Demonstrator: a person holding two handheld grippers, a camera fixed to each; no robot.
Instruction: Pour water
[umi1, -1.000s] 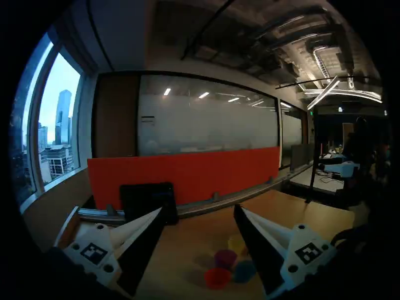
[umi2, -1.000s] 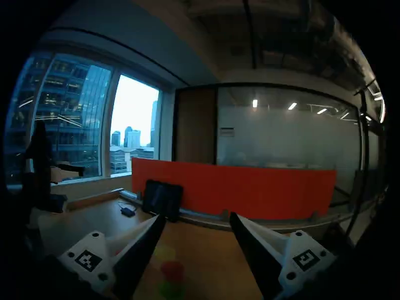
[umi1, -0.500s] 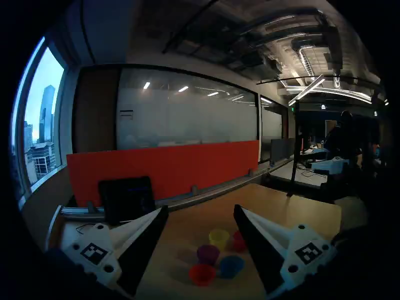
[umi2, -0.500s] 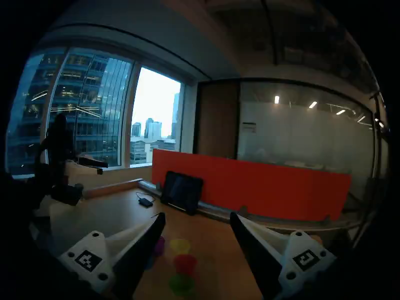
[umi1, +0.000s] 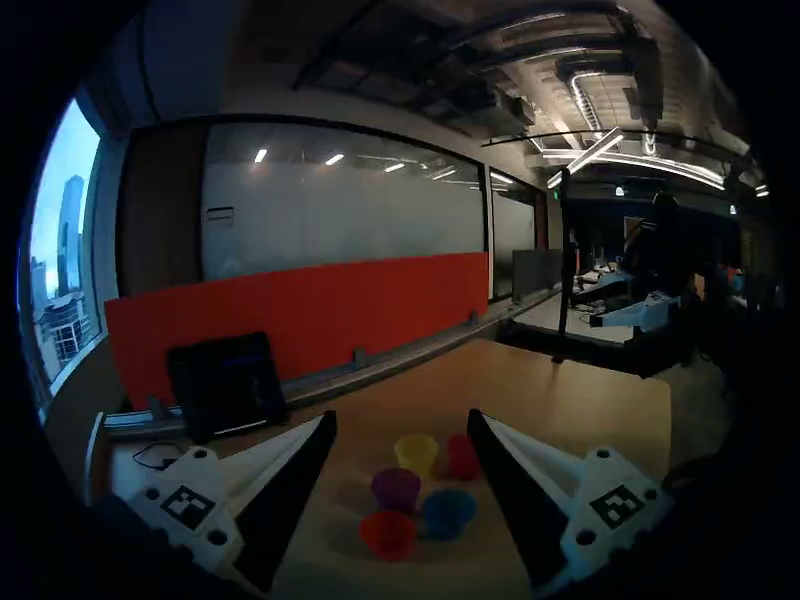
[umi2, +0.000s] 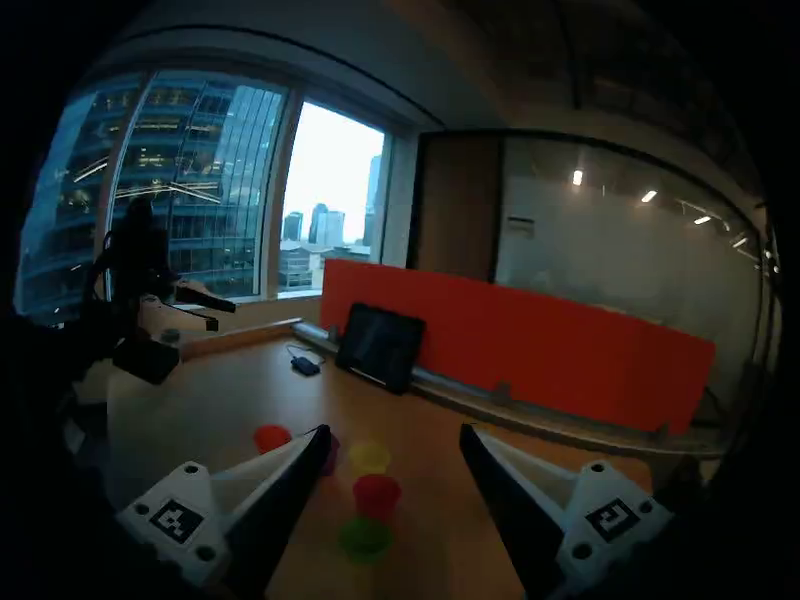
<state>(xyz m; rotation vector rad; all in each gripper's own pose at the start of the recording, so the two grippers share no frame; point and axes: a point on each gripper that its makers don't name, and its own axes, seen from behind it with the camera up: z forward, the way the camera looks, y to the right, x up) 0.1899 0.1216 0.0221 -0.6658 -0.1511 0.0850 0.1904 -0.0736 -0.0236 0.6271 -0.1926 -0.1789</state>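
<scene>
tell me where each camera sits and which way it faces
Left gripper view: rides the left hand-held gripper, above the table, facing the cups and orange divider; its open fingers show.
Right gripper view: rides the right hand-held gripper, facing the cups and window; its open fingers show.
Both share the cups, tablet and divider.

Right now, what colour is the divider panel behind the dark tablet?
Orange-red. The divider panel shows best in the left gripper view.

Both cams face fwd above desk (umi1: 560, 390), sharing cups (umi1: 397, 487) & orange partition (umi1: 300, 310).
</scene>
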